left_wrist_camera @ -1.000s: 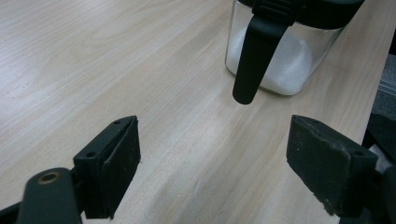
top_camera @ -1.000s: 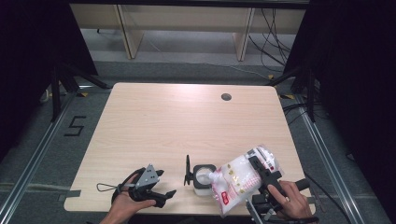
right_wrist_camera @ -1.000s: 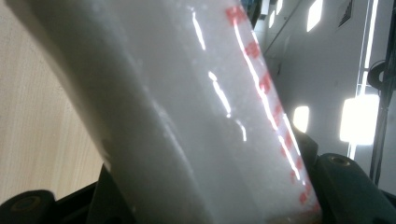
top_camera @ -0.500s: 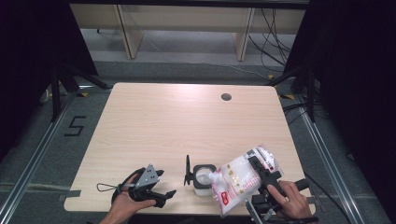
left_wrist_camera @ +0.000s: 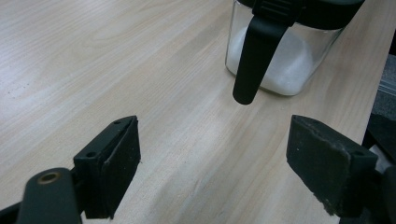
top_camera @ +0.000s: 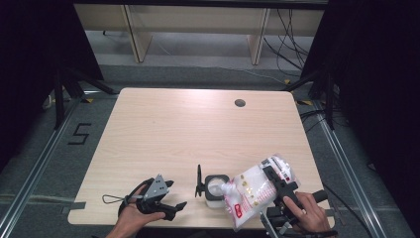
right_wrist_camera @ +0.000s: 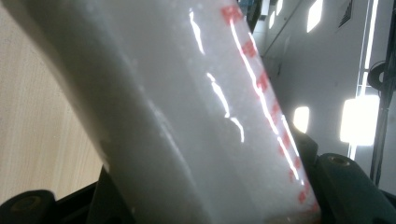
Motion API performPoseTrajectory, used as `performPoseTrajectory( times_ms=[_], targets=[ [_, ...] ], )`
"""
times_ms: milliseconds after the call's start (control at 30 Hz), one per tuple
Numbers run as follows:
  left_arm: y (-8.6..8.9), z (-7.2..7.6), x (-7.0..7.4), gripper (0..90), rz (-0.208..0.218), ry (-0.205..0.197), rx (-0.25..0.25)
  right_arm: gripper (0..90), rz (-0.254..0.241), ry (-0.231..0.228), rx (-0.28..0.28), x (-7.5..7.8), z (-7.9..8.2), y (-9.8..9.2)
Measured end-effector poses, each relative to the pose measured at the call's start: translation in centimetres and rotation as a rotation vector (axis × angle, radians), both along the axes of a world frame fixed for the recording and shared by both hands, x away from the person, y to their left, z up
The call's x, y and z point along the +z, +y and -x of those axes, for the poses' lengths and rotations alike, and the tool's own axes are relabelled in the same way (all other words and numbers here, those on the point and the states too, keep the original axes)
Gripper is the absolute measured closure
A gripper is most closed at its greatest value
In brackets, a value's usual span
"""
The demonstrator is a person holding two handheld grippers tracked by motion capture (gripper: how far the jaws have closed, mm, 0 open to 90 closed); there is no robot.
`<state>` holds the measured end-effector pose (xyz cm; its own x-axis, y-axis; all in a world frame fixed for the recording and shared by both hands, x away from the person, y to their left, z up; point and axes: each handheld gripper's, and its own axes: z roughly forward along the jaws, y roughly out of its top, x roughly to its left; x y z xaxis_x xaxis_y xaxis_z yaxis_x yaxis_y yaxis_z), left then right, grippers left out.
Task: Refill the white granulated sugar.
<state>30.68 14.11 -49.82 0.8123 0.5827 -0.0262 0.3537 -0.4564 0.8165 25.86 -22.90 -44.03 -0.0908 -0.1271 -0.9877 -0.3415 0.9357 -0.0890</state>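
A small glass jar point(top_camera: 216, 188) with a black rim holds white powder; its black lid point(top_camera: 198, 181) stands upright on its left side. A white plastic bag point(top_camera: 252, 193) with red print is tilted, its lower corner over the jar's mouth. My right gripper point(top_camera: 278, 181) is shut on the bag's upper part, and the bag point(right_wrist_camera: 187, 116) sits between its jaws point(right_wrist_camera: 210, 205). My left gripper point(top_camera: 177, 194) rests on the table left of the jar, open and holding nothing. Its jaws point(left_wrist_camera: 215, 158) stand wide apart, facing the jar point(left_wrist_camera: 280, 70) and its hanging black latch point(left_wrist_camera: 254, 60).
The wooden table point(top_camera: 198, 124) has a round cable hole point(top_camera: 240, 103) at the back right. The jar stands close to the front edge. A taped "5" point(top_camera: 79, 134) marks the floor at the left; cables and shelf legs lie beyond the table.
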Motion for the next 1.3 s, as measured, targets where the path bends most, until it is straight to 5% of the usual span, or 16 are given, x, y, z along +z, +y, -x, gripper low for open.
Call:
performPoseTrajectory(
  times_ms=[33, 433, 500, 533, 567, 700, 733, 1133, 1167, 1300],
  targets=[
    [0.11, -0.08, 0.03, 17.3, -0.023, -0.006, -0.004, 47.9, 0.002, 0.003, -0.002, 0.03, -0.02, 0.01],
    [0.10, -0.03, 0.02, 17.3, -0.020, -0.002, 0.001, 48.0, 0.018, -0.015, 0.012, 0.26, 0.00, 0.07],
    [-0.12, 0.09, -0.07, 17.2, 0.019, 0.012, 0.013, 48.0, 0.026, -0.015, 0.019, 0.34, -0.03, 0.04],
    [0.11, -0.02, 0.05, 17.3, -0.025, -0.001, 0.003, 48.0, 0.019, -0.015, 0.009, 0.31, 0.02, 0.05],
    [0.09, -0.04, 0.01, 17.2, -0.020, -0.003, 0.001, 48.0, 0.026, -0.016, 0.014, 0.36, -0.03, 0.05],
    [-0.06, 0.03, -0.06, 17.3, 0.015, 0.005, 0.006, 48.2, -0.023, 0.011, -0.009, 0.00, 0.05, -0.09],
    [-0.11, 0.12, -0.09, 17.3, 0.022, 0.015, 0.017, 48.2, 0.005, 0.000, 0.003, 0.23, -0.02, -0.05],
    [0.02, 0.07, 0.03, 17.3, 0.008, 0.017, 0.000, 48.4, 0.006, -0.003, 0.012, 0.25, 0.02, -0.01],
    [0.02, 0.05, 0.02, 17.3, 0.008, 0.017, 0.000, 48.4, -0.029, 0.011, -0.005, -0.02, 0.11, -0.11],
    [0.04, 0.04, 0.04, 17.2, 0.006, 0.015, -0.002, 48.5, 0.011, -0.009, 0.017, 0.38, 0.01, -0.06]
  ],
)
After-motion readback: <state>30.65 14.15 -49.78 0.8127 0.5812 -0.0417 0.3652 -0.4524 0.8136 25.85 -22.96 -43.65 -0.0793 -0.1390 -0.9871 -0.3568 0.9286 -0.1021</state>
